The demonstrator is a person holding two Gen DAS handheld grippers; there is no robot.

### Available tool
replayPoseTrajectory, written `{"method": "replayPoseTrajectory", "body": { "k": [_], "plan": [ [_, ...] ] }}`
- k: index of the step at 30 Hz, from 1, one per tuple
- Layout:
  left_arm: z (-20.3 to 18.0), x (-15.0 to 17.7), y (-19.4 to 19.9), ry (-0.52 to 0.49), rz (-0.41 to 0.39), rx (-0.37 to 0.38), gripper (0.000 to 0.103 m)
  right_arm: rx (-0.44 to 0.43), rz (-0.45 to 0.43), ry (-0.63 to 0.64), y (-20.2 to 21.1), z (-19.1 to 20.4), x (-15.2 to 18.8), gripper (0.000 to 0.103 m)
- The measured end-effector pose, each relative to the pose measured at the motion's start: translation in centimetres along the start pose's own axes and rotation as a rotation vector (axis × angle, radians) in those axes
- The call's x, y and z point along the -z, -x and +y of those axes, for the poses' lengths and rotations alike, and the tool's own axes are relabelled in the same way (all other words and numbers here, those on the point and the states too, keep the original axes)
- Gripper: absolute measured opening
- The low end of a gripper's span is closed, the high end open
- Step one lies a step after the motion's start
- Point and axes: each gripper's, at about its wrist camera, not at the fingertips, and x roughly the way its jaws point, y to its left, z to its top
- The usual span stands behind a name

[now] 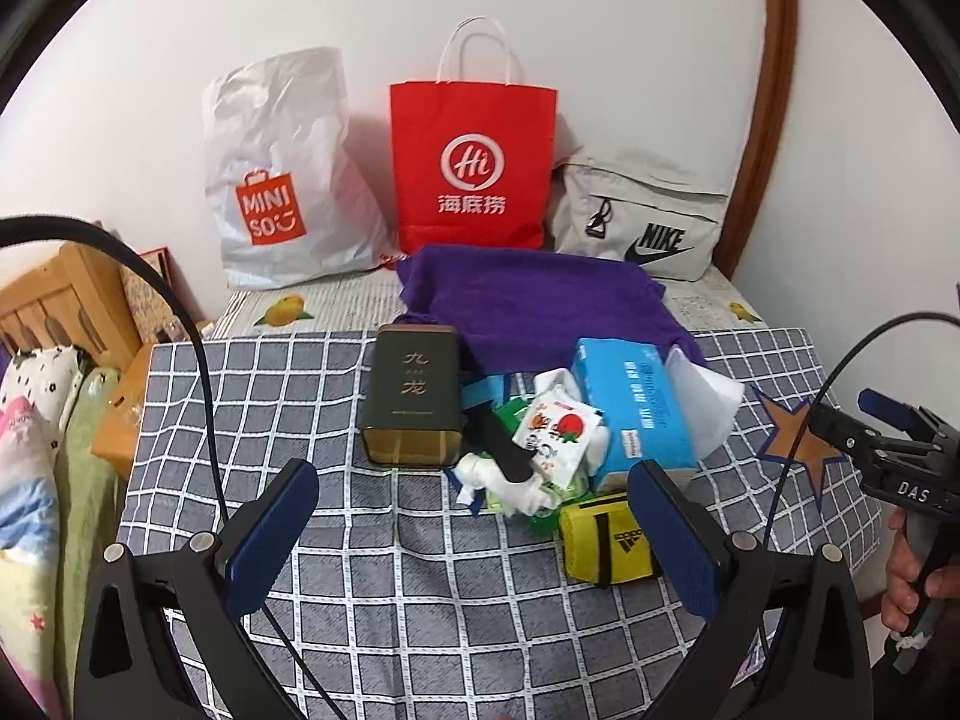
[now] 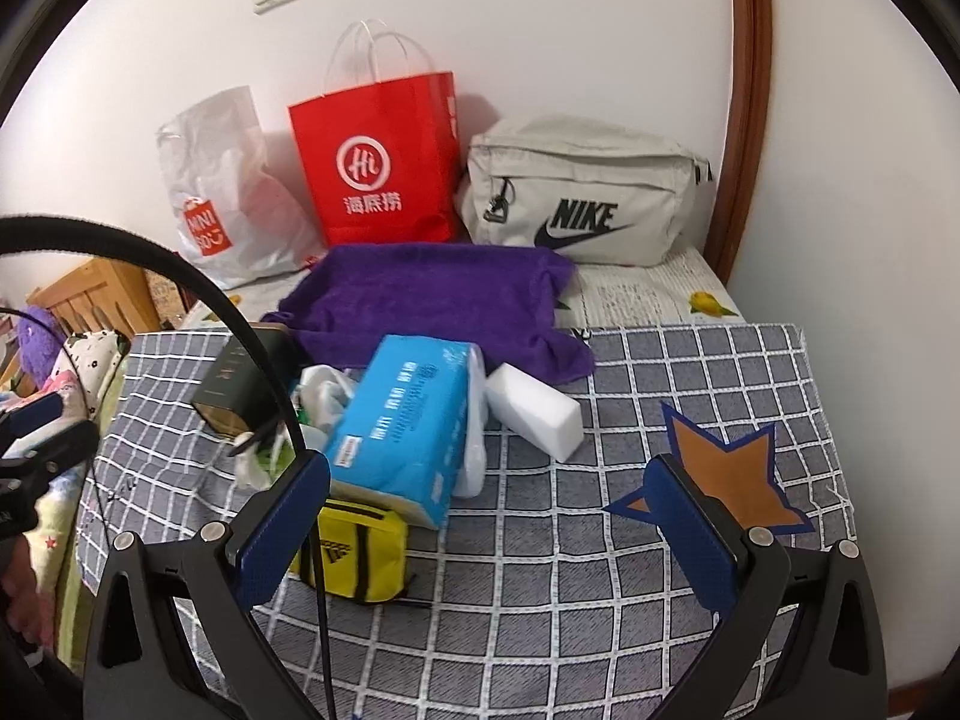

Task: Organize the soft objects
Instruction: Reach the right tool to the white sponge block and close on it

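Left tongs (image 1: 474,531), right tongs (image 2: 489,531): wide open, empty.

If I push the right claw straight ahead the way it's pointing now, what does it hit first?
Probably the white foam block, which lies nearest the middle line ahead of the open right claw, with bare checked tablecloth before it. The blue tissue pack sits just left of that line; depth is uncertain.
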Motion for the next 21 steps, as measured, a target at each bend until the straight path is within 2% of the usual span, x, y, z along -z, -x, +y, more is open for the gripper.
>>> {"method": "replayPoseTrajectory", "body": {
  "k": [7, 11, 21],
  "plan": [
    [1.5, 0.1, -1.6, 0.031, 0.027, -0.011, 0.103, 0.042, 0.03, 0.048, -4.2, -2.0, -0.2, 0.103],
    [2.1, 0.2, -2.6, 0.047, 0.043, 0.009, 0.103, 0.069, 0.077, 0.064, -7.5, -3.7, -0.4, 0.101],
    [2.5, -0.3, -5.9, 0.042, 0.089, 0.042, 0.103, -0.021, 0.165, 0.108, -15.0, -6.7, -0.1, 0.1]
  ]
}}
